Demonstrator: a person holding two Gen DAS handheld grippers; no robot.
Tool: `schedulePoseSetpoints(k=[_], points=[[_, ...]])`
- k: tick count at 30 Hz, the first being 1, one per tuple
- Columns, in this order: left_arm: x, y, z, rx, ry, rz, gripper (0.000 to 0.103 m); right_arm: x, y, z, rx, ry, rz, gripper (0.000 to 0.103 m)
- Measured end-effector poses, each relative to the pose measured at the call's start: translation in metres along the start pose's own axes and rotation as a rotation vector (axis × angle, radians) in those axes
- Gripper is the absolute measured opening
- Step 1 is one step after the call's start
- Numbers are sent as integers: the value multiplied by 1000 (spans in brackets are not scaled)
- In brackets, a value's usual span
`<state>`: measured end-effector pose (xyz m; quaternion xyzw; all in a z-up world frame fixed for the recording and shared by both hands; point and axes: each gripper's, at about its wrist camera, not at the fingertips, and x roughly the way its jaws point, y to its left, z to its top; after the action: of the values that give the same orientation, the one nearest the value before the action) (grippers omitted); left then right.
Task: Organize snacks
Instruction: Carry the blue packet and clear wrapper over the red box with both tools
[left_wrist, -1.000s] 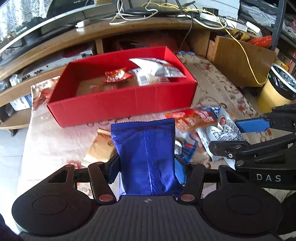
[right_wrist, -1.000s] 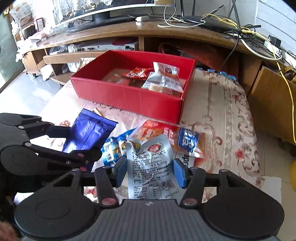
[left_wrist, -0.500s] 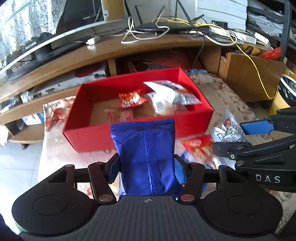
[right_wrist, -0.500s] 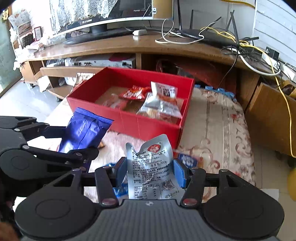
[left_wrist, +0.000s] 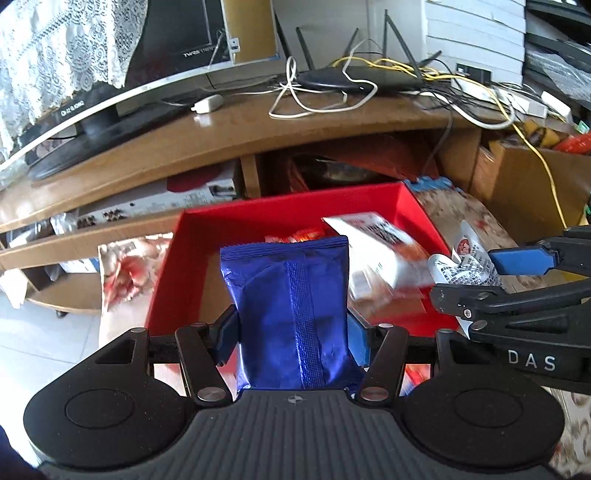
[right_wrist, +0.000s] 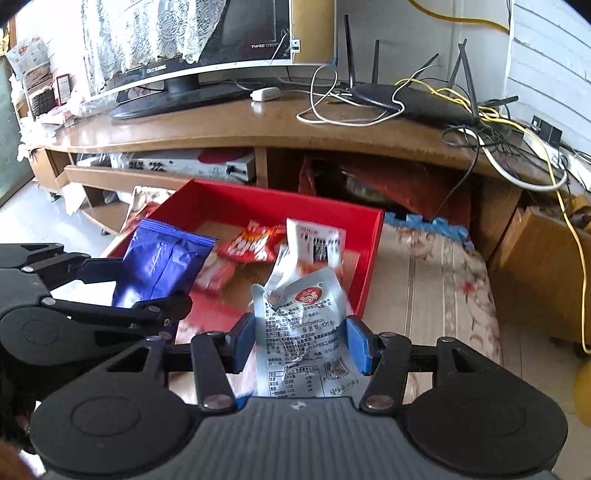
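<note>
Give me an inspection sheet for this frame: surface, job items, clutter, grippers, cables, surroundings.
Surface: floral cloth, bare right of the box.
Job's things: red box holding several snack packets; blue packet and silver packet both held in front of the box.
Clutter: nothing seen beyond the snacks.
Grippers: left gripper shut on the blue packet; right gripper shut on the silver packet.
Cables: white, black and yellow leads tangled around the router on the wooden TV stand.
Surroundings: monitor with a lace cover, cardboard box at the right.
</note>
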<state>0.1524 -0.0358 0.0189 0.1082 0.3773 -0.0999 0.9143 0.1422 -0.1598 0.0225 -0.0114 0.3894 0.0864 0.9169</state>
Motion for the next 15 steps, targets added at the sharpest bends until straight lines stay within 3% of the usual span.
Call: schedulePoseSetpoints(k=[15], points=[[51,15,26,-43,33,24,65,57,-13,38,21,5,7,46]])
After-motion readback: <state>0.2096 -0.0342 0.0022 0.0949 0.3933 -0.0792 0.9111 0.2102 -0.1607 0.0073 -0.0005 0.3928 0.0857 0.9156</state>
